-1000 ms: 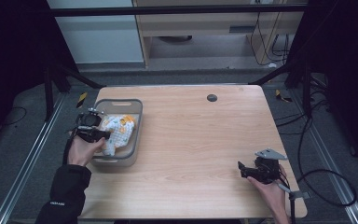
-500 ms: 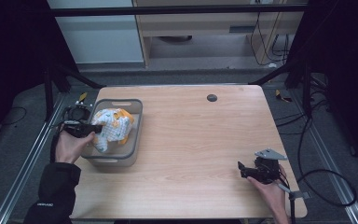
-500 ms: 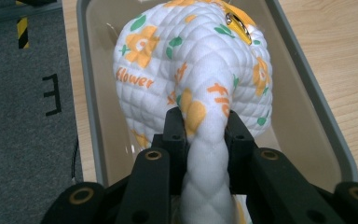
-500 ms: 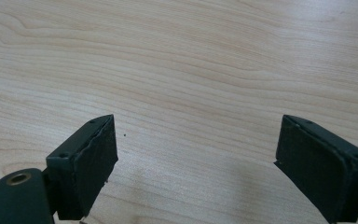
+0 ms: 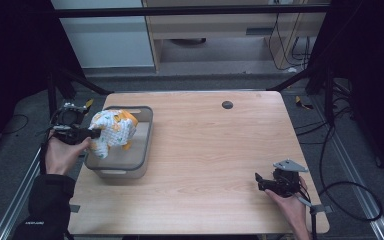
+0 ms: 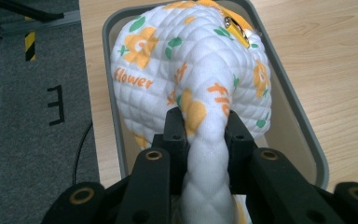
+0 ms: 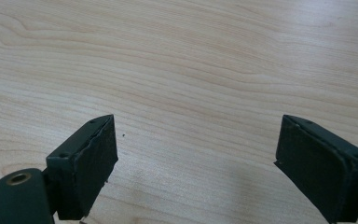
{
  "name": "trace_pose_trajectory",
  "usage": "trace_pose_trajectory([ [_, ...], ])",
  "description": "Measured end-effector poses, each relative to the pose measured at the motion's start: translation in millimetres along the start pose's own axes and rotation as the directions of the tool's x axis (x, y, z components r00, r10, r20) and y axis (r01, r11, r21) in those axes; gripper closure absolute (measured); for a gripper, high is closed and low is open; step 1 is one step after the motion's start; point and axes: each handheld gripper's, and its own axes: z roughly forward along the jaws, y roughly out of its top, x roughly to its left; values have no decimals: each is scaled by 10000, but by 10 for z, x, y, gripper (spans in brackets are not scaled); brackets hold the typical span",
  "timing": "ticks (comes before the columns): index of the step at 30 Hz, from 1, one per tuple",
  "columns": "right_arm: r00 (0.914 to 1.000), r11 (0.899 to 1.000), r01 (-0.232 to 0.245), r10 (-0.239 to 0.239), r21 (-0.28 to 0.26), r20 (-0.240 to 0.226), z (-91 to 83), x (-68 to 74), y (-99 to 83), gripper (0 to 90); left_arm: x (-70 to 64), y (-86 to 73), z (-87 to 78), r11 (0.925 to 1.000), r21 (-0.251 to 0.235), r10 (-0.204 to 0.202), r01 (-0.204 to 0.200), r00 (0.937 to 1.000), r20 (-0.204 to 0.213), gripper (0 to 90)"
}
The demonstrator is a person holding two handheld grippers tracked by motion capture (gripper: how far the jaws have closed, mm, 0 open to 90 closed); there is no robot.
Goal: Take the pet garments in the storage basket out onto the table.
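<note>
- Left gripper point(image 6: 204, 135) pinches a twisted fold of the quilted flower-print cloth point(image 6: 191, 70), which hangs above the grey bin point(image 5: 145, 140).
- Thin purchase could slip, dropping the bundle back.
- Right gripper point(image 5: 265, 182), jaws wide apart, rests on the wooden table point(image 5: 220, 150).

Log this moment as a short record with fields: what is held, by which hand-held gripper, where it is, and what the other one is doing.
held item: quilted cloth, white with orange flowers and green leaves, the word "flower" printed on it
holder: left hand-held gripper, jaws shut on a twisted fold of the cloth
position: cloth lifted over the grey tray, at the table's left side
right hand-held gripper: jaws wide open, nothing between them, low over bare wood
table: light wood, small dark round spot near the far edge
</note>
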Motion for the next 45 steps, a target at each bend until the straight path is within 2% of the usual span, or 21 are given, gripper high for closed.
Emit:
trace_pose_trajectory([
  [8,10000,10000,47,-47,-41,7,0,5,0,129,-41,56,-193,9993,-271,250,-249,9997,6,750],
  [10,9999,9999,124,-124,-87,16,-4,3,2,131,-76,72,-286,9985,-424,358,-357,9994,20,751],
  [15,9999,9998,149,-149,-130,26,-7,11,3,133,-135,102,-409,9967,-623,534,-519,9983,221,751],
  [31,9999,9997,153,-153,-188,-18,-16,12,5,136,-342,186,-572,9901,-958,1074,-1024,9930,484,751],
  [38,9998,9995,189,-189,-265,5,-20,8,4,139,-505,223,-659,9832,-1177,1485,-1397,9865,694,751],
  [45,9998,9995,193,-193,-269,1,-20,7,4,139,-678,234,-692,9745,-1247,1991,-1864,9750,989,751],
])
